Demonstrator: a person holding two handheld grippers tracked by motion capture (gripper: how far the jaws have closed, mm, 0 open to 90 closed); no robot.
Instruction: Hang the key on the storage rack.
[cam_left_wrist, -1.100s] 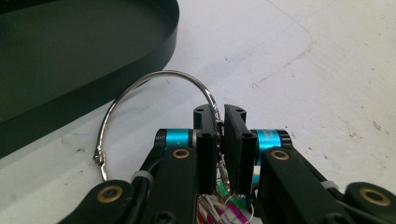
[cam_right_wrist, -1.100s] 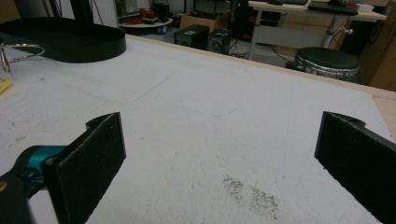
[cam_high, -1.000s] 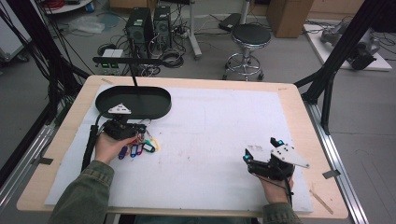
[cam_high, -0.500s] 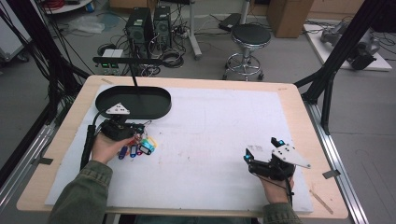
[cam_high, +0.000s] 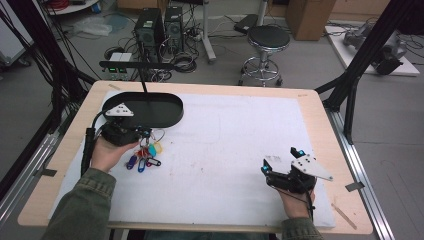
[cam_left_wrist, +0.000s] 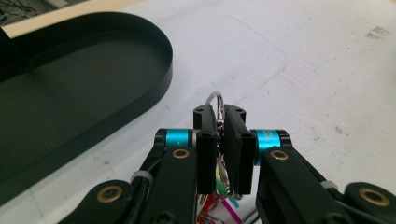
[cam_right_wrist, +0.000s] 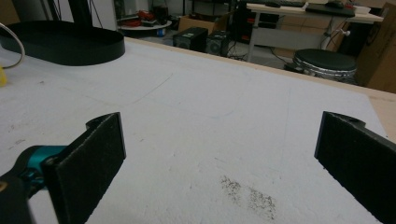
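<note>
A bunch of keys (cam_high: 146, 153) with red, blue, yellow and teal tags on a wire ring lies left of centre on the white mat. My left gripper (cam_high: 142, 135) is shut on the wire ring (cam_left_wrist: 216, 100), whose loop sticks up between the two black jaws; coloured tags hang beneath. A black oval tray (cam_high: 160, 112) stands just beyond, at the far left. My right gripper (cam_high: 281, 165) rests low at the near right of the mat, its jaws spread wide with nothing between the pads (cam_right_wrist: 95, 156).
A thin black post (cam_high: 144, 82) with a crossbar rises from the tray. The wooden table edge (cam_high: 345, 150) frames the mat (cam_high: 230, 145). A stool (cam_high: 267, 40), computer towers and cables sit on the floor beyond.
My left gripper has dragged the key bunch slightly right and toward the tray. The right gripper has stayed put.
</note>
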